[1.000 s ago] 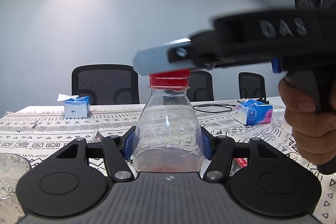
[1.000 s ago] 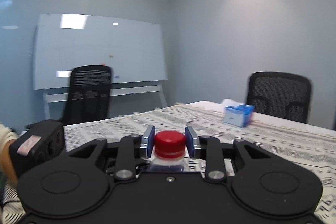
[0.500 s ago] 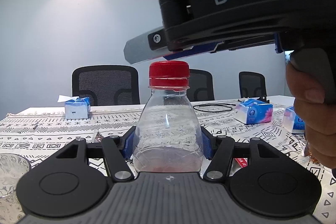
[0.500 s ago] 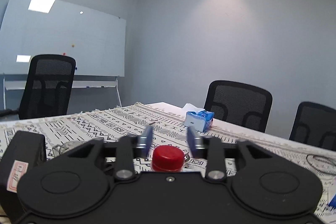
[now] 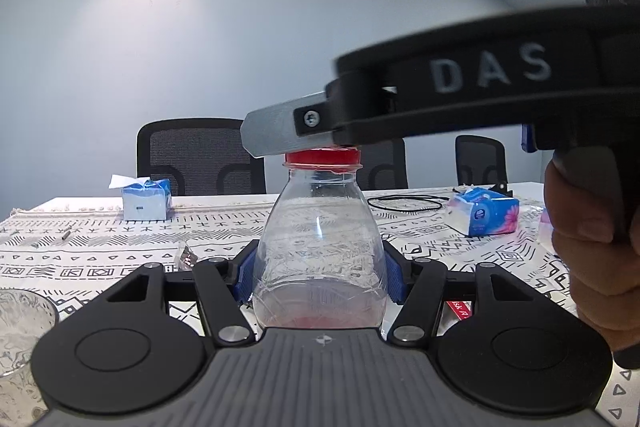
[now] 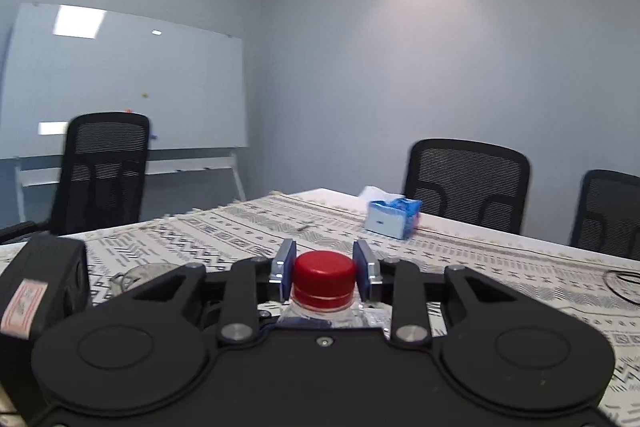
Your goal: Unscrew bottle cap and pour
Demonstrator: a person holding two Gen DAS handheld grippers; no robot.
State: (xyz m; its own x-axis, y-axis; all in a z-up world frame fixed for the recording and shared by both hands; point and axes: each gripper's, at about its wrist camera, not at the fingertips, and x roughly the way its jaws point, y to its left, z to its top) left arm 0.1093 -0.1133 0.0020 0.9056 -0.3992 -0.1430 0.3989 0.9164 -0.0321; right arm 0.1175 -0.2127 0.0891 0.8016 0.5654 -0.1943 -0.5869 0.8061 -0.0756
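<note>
at centre frame the bottle [image 5: 320, 251] sits clamped in the left gripper [image 5: 320, 275] while the right gripper [image 6: 325, 273], jaws just closed onto the red cap [image 6: 325, 277], may slip if misaligned.

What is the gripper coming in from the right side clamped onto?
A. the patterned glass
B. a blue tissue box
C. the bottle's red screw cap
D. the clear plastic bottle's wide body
C: the right gripper has just closed its blue pads against both sides of the red screw cap on the clear plastic bottle.
</note>
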